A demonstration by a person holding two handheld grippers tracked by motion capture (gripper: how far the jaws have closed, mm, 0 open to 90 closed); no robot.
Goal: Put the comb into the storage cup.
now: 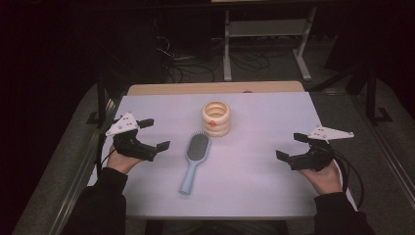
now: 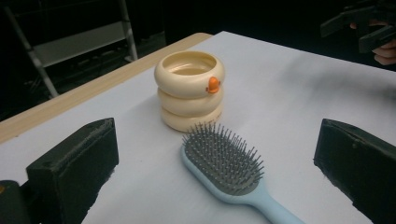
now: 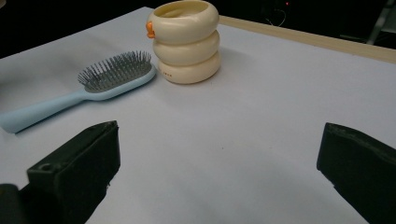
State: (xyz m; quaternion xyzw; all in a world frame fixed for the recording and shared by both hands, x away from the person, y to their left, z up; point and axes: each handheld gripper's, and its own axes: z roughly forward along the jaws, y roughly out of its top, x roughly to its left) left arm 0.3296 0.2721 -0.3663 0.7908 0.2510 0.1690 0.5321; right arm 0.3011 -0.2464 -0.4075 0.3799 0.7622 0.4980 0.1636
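Hairbrush, pale blue: mid-bench, just before cream ringed holder (small print near its base unreadable); handle end cut off in left tool's view. Left tool, right tool: both open, empty.

No readable text, label, brand, number or sign anywhere. Only a faint row of tiny marks low on the cream ringed holder, seen in the right gripper view, too small to make out.
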